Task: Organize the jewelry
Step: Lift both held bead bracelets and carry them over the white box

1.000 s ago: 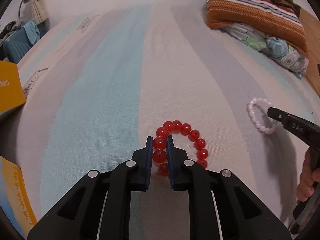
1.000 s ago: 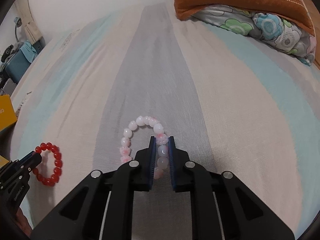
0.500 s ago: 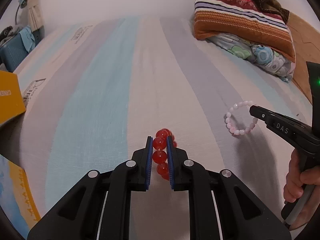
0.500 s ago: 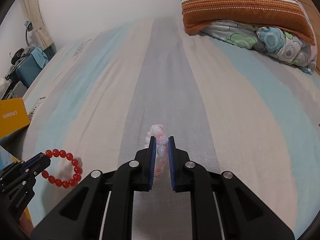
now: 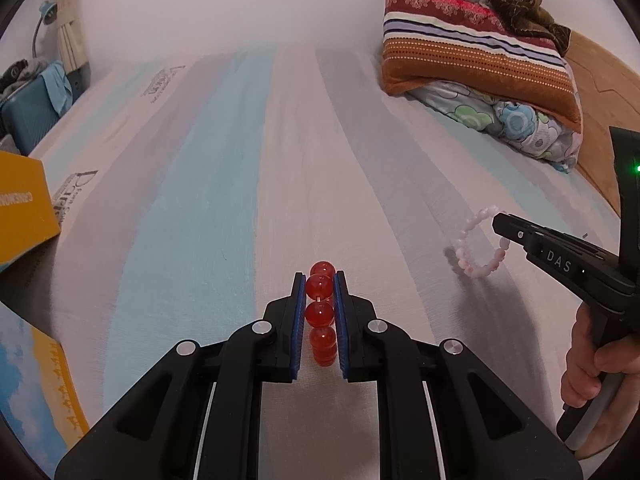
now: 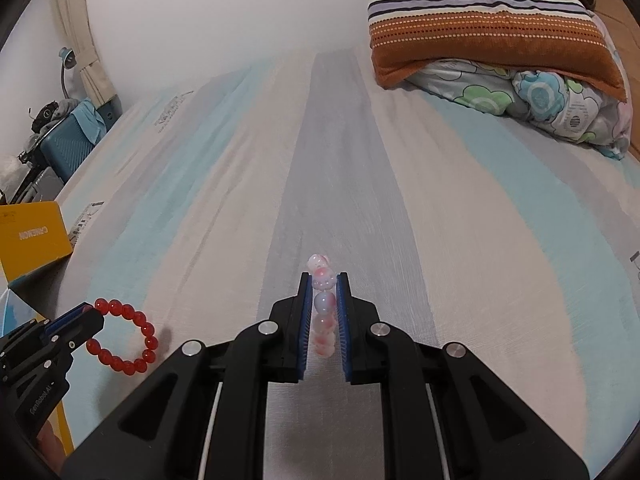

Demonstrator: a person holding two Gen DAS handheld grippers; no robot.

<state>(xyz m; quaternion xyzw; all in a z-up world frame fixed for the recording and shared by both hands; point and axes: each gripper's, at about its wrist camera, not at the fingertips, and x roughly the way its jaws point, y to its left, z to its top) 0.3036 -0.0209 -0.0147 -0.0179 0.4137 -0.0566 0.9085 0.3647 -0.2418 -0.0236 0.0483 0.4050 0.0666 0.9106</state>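
My left gripper (image 5: 320, 280) is shut on a red bead bracelet (image 5: 320, 312), which hangs edge-on between the blue pads above the striped bed sheet (image 5: 208, 200). In the right wrist view the same red bead bracelet (image 6: 128, 336) dangles as a ring from the left gripper (image 6: 86, 314). My right gripper (image 6: 323, 280) is shut on a pale pink bead bracelet (image 6: 323, 308), lifted off the sheet. In the left wrist view the pink bracelet (image 5: 480, 250) hangs from the right gripper (image 5: 500, 224) at the right.
A striped orange pillow (image 5: 472, 52) lies on a floral quilt (image 5: 516, 120) at the far right of the bed. A yellow box (image 5: 22, 208) sits at the left edge, with a blue-and-yellow sheet (image 5: 36, 384) nearer. A blue suitcase (image 6: 68, 144) stands beyond the bed.
Both grippers have lifted their bracelets off the sheet. The bracelets, flat on the bed a second ago, now hang edge-on between the pads.
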